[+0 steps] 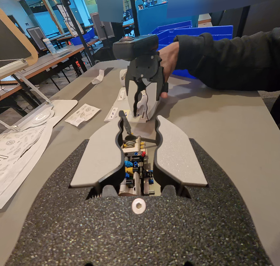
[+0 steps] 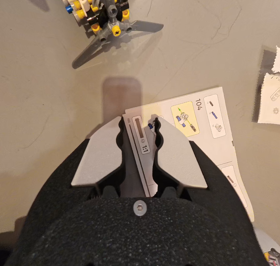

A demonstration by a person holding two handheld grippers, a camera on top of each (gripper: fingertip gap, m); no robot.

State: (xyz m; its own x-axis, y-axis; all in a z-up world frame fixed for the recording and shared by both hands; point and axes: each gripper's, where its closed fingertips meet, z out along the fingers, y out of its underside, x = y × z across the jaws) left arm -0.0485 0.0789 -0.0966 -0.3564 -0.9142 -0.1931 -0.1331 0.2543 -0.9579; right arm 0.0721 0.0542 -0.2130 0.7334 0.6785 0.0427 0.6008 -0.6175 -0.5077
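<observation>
Left gripper (image 1: 138, 119) level, jaws clamping brick model (image 1: 134, 160); right gripper (image 2: 139, 119) pointing down, jaws open over booklet (image 2: 212, 145).

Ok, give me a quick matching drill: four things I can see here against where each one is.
Things:
1. model
2. booklet
3. right gripper
4. blue bins

Places:
A. far table edge, behind the sleeve
B. tips down on the open page
C. between the left gripper's fingers
D. flat on the table, open

Pairs: 1-C, 2-D, 3-B, 4-A
</observation>
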